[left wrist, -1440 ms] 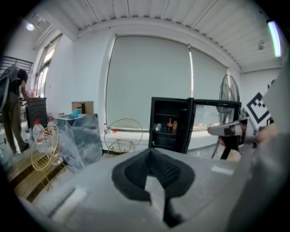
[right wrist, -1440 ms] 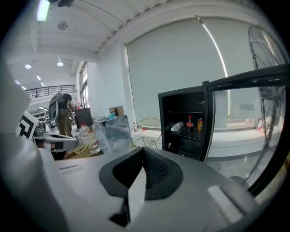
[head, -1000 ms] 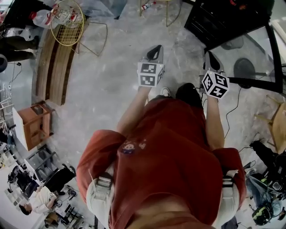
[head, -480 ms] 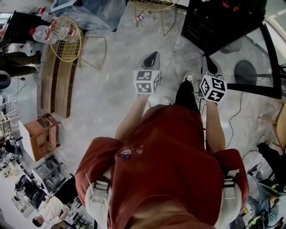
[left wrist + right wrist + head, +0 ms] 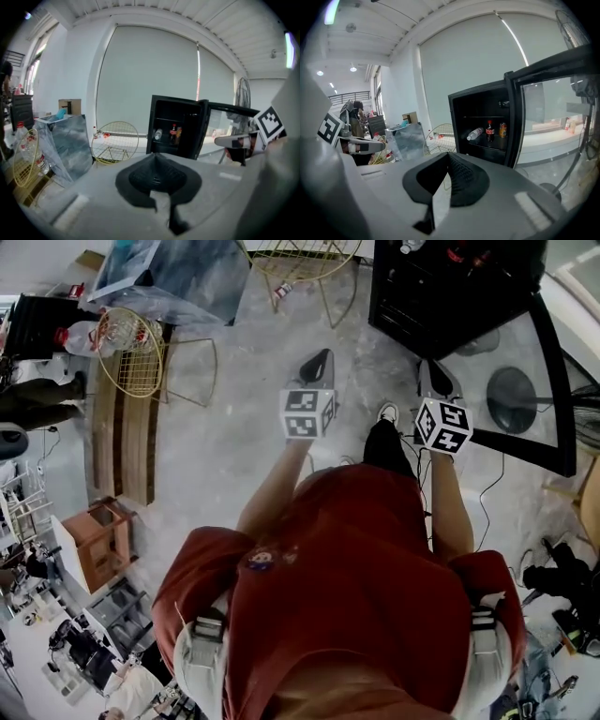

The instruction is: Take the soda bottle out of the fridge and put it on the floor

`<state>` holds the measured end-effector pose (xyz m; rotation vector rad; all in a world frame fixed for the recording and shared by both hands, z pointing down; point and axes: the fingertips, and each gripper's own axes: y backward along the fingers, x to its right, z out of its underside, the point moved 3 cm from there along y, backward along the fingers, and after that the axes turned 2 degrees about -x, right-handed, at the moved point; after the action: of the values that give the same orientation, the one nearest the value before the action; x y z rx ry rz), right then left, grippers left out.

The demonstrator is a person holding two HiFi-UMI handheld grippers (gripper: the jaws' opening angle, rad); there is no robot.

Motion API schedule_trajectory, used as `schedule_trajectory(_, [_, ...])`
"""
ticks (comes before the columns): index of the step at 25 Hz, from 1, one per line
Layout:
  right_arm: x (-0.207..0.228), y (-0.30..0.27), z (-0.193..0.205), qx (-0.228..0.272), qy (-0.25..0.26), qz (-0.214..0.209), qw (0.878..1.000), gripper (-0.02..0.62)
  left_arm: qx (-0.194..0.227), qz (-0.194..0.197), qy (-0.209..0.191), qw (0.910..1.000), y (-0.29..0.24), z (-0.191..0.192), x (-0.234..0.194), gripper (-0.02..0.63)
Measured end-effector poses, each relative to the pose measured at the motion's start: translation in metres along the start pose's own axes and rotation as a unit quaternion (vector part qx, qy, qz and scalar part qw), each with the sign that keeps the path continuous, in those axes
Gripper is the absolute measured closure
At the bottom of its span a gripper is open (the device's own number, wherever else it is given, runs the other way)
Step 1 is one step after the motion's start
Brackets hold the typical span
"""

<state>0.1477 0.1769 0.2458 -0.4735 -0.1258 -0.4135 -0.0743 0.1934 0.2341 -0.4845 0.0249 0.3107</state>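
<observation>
Soda bottle [image 5: 489, 131] stands upright on a shelf inside the open black fridge [image 5: 457, 123], right of centre in the right gripper view. It is between a clear bottle [image 5: 475, 134] lying on its side and a can [image 5: 502, 130]. Both grippers point toward the fridge, well apart from it. The left gripper [image 5: 154, 155] has its fingers together with nothing between them, and so does the right gripper [image 5: 449, 155].

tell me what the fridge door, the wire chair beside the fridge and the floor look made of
Fridge door: clear glass in a black frame, seen through.
Wire chair: thin yellow-coated rod, likely metal, open grid.
Floor: mottled grey with sheen, probably polished concrete.
</observation>
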Motion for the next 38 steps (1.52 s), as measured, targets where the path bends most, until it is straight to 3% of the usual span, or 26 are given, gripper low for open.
schedule_trajectory(7, [0.06,-0.029,-0.039,0.006,-0.02,0.009,1.0,0.595,-0.004,0.014,-0.026,0.9996,-0.062,-0.05,0.029,0.606])
schedule_trajectory(21, [0.157,-0.099,-0.069,0.014,-0.036,0.015,0.999,0.595,-0.001,0.031,-0.065,0.9974,-0.192,-0.1,0.069,0.606])
schedule_trajectory(29, [0.147,-0.115,-0.077,0.015,-0.048,0.043,0.998,0.595,0.003,0.055,-0.084,0.9949,-0.206,-0.11,0.055,0.606])
schedule_trajectory(33, [0.133,-0.127,-0.081,0.016,-0.05,0.078,0.996,0.595,0.016,0.077,-0.086,0.9932,-0.213,-0.119,0.03,0.606])
schedule_trajectory(38, [0.099,-0.136,-0.09,0.033,-0.061,0.128,0.989,0.595,0.025,0.12,-0.119,0.9853,-0.214,-0.13,-0.005,0.606])
